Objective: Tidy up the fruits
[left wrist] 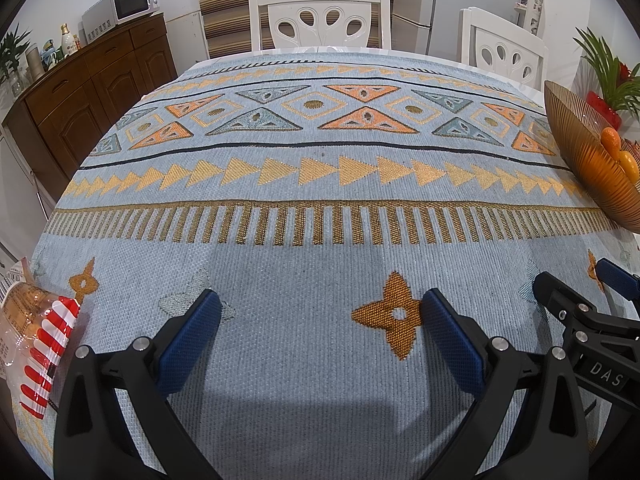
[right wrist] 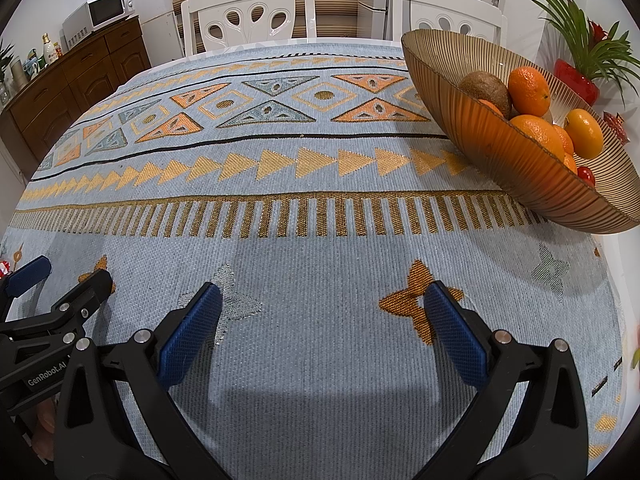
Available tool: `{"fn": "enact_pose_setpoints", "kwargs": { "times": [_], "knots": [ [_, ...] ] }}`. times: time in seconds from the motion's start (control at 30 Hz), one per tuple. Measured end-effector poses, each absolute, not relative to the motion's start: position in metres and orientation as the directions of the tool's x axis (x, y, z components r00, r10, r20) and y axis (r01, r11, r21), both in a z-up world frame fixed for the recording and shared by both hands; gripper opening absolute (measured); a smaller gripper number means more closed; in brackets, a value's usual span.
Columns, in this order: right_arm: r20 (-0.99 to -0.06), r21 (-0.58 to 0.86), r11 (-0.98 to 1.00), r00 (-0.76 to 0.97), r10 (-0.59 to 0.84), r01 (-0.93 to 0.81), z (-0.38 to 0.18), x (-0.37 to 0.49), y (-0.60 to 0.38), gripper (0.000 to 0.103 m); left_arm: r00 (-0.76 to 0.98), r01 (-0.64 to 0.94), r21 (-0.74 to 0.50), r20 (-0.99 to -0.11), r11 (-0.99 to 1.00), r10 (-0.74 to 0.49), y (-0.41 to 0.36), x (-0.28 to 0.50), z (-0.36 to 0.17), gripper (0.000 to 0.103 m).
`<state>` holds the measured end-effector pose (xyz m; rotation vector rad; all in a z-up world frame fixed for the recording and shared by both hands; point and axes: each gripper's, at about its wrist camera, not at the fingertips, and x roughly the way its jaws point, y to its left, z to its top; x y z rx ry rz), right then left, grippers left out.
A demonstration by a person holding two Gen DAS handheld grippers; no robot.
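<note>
Both our left gripper [left wrist: 320, 316] and right gripper [right wrist: 322, 308] hang with jaws spread wide, holding nothing, over the blue tablecloth [right wrist: 320, 216]. We see oranges [right wrist: 529, 90] (and a brown kiwi [right wrist: 486, 88]) in the ribbed bowl [right wrist: 500, 160].

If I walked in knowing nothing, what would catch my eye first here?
Probably the ribbed amber bowl at the table's right edge, piled with oranges and a brown kiwi. Then the patterned blue tablecloth, with two open blue-padded tongs, left and right, hovering side by side.
</note>
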<state>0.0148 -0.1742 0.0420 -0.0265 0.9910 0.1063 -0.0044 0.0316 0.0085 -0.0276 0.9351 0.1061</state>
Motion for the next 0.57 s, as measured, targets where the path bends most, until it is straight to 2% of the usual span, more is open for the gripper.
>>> {"fn": "enact_pose_setpoints", "kwargs": {
  "times": [0.57],
  "knots": [
    [-0.836,0.026,0.994,0.543,0.078,-0.102,0.0421,0.0146,-0.1738,0.100,0.590,-0.101,0.019,-0.804,0.995,0.076,0.0310,-0.0052,0.0081,0.098]
  ]
}}
